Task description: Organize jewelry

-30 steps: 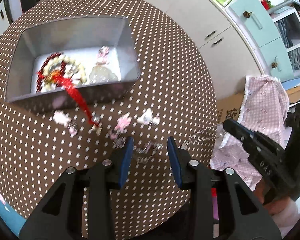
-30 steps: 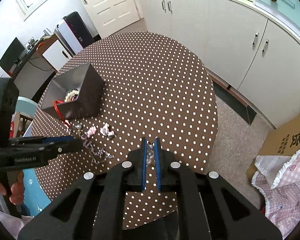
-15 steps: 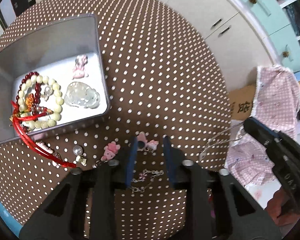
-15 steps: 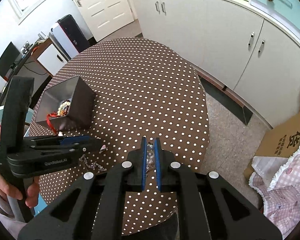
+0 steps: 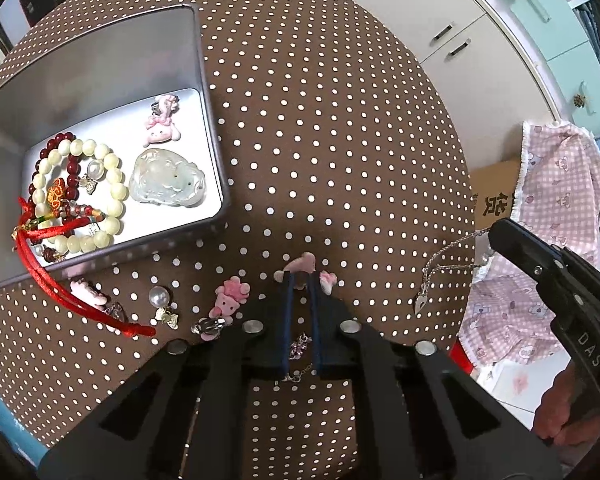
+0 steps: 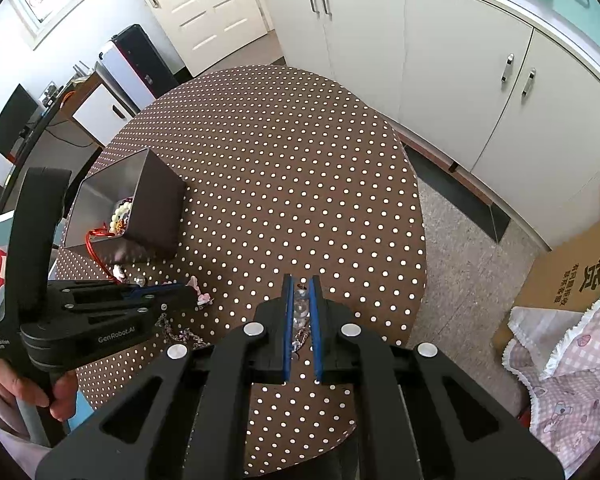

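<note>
Table [image 5: 340, 120]: round, brown cloth with white dots. Far half bare in both views; its right edge curves close to white cabinets [image 6: 440, 60], with a strip of floor between. Near edge runs under both grippers.

Tin [image 5: 100, 56]: grey, rectangular, open-topped, on the left part of the table, well clear of the far and right edges. Contents:
- cream bead bracelet [image 5: 112, 184] lying over a dark red bead bracelet [image 5: 60, 142];
- pale green carved pendant [image 5: 166, 178] beside them;
- pink charm [image 5: 162, 120] towards the back wall;
- red cord [image 5: 60, 292], knotted among the beads, trailing over the front wall onto the cloth.

Loose on the cloth, just in front of the tin: pink clip [image 5: 86, 290], pearl earring [image 5: 160, 300], pink bear charm [image 5: 228, 296], and a pink-and-white charm [image 5: 304, 266].

Left gripper [image 5: 302, 280]: pointing steeply down at the table's near edge, jaws closing, the pink-and-white charm at its tips, a fine bracelet chain [image 5: 298, 348] between the blue pads further back. Whether the pads press on either cannot be told.

Right gripper [image 6: 301, 284]: clamped on a silver chain [image 5: 448, 254], which hangs off the table's right edge with a small pendant at its end.
</note>
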The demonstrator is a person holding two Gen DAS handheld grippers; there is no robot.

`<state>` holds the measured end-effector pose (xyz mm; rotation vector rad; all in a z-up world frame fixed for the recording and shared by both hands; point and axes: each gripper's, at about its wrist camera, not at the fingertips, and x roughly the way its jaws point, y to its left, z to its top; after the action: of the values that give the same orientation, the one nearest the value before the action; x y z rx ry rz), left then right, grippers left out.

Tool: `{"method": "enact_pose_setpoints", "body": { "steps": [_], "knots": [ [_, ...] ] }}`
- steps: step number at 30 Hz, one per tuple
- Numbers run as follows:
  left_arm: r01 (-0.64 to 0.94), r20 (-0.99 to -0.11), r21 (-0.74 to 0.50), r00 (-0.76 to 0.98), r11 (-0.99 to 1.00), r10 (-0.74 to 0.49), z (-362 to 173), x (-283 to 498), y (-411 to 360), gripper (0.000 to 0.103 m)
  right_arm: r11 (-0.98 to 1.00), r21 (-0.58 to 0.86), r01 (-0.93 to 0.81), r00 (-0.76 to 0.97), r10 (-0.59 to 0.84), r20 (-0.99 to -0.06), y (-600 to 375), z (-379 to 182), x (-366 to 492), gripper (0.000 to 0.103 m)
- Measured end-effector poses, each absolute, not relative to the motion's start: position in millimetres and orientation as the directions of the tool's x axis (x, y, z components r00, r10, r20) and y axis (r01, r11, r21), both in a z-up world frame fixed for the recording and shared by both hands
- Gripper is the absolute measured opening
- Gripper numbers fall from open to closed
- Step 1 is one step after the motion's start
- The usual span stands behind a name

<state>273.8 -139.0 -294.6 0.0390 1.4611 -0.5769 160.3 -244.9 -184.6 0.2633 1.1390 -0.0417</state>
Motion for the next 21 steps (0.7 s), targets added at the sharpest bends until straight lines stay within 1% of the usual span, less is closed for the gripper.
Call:
{"method": "enact_pose_setpoints", "body": {
  "steps": [11, 17, 21],
  "knots": [
    [0.415, -0.922, -0.34, 0.029, 0.844, -0.386, -273.2, 273.1, -125.2, 0.006, 0.971, 0.18, 0.159, 0.438, 0.094, -0.894, -238.8, -177.4, 164.3, 0.007],
    [0.437, -0.904, -0.337, 0.098, 0.834, -0.417, -245.1, 267.4, -114.5, 0.006, 0.978, 0.172, 0.121, 0.476, 0.095, -0.874, -227.8, -161.4, 173.0, 0.007],
    [0.421, -0.883, -0.334, 0.175, 0.844, -0.436, -220.5, 266.5, -97.5, 0.007, 0.984, 0.164, 0.063, 0.511, 0.109, -0.853, -211.7, -146.3, 183.0, 0.007]
  ]
}}
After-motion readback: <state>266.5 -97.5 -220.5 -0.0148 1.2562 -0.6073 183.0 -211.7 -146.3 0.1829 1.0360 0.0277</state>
